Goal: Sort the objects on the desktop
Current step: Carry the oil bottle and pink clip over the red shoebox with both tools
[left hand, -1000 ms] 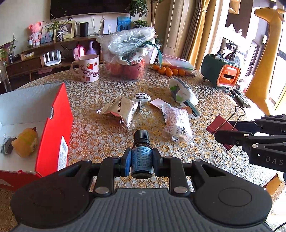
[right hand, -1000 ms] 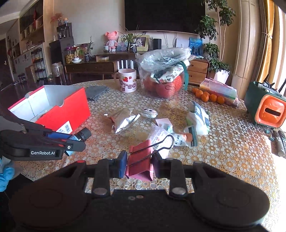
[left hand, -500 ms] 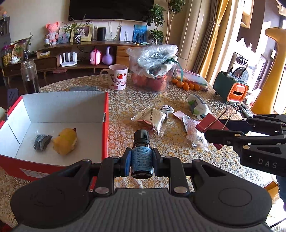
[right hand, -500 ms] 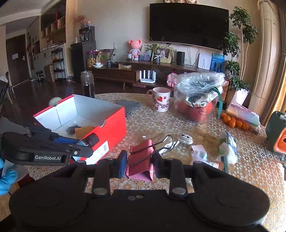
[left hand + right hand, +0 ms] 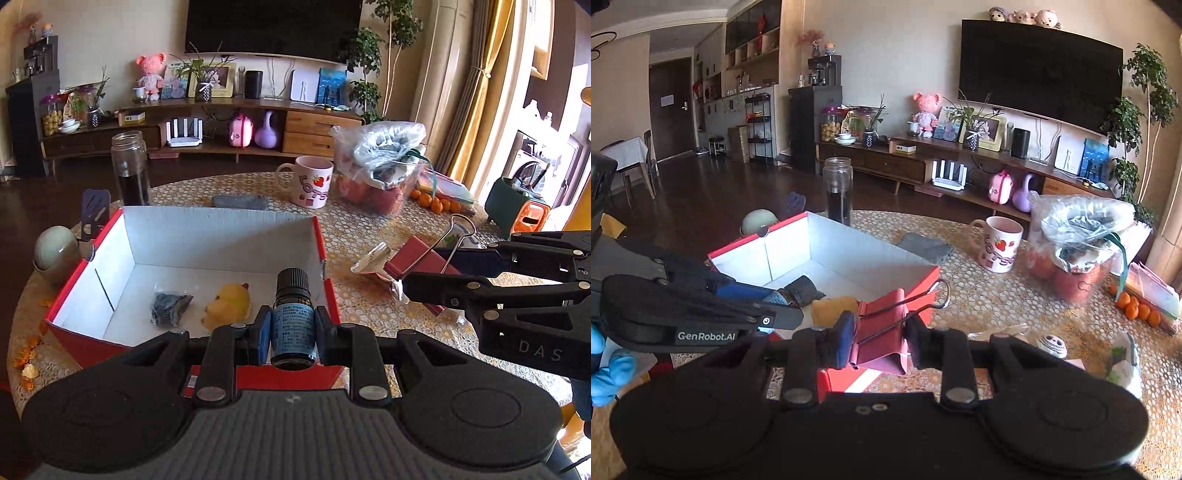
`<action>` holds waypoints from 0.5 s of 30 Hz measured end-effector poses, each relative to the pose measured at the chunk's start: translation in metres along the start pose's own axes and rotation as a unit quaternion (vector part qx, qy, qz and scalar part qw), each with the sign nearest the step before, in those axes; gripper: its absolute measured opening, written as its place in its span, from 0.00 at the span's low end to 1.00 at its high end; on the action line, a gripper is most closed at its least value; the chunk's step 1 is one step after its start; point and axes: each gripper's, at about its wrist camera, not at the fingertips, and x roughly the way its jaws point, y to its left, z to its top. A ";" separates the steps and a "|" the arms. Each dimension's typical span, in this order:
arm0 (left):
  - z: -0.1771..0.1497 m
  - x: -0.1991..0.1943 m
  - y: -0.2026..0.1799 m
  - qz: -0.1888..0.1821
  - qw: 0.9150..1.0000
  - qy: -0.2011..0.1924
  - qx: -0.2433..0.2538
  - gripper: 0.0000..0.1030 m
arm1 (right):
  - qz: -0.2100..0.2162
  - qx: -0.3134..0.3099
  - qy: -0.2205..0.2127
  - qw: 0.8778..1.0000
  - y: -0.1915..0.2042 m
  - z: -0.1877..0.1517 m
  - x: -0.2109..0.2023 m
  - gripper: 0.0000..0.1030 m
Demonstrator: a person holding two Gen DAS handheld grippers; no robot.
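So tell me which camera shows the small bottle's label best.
The left wrist view: the small bottle stands face-on between the left tool pads, printed label readable. The right wrist view shows only its cap and a label sliver beyond that tool's side.

strawberry mug (image 5: 312, 181), glass jar (image 5: 130, 168), wall television (image 5: 1039, 72)

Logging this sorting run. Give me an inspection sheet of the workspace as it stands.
Surface: round table under a lace-pattern cover.
Job's things: open red box holding a yellow toy and a dark lump; bottle; binder clip.
Clutter: mug, jar, bagged tub, oranges, foil packet, peel scraps.
Grippers: left claw shut on bottle; right claw shut on binder clip, both near the box.
Cables: nothing seen on the table.
Surroundings: TV, sideboard, plants.
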 end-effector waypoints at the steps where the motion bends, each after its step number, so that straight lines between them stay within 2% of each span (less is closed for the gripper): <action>1: 0.002 0.000 0.006 0.001 1.000 0.000 -0.005 0.22 | 0.003 -0.001 0.000 1.000 0.002 0.003 0.005 0.29; 6: 0.012 0.007 0.038 0.022 1.000 0.003 -0.021 0.22 | 0.015 -0.005 0.007 1.000 0.013 0.017 0.027 0.29; 15: 0.030 0.038 0.078 0.053 0.998 0.023 -0.017 0.22 | 0.021 -0.009 0.028 0.999 0.022 0.030 0.069 0.29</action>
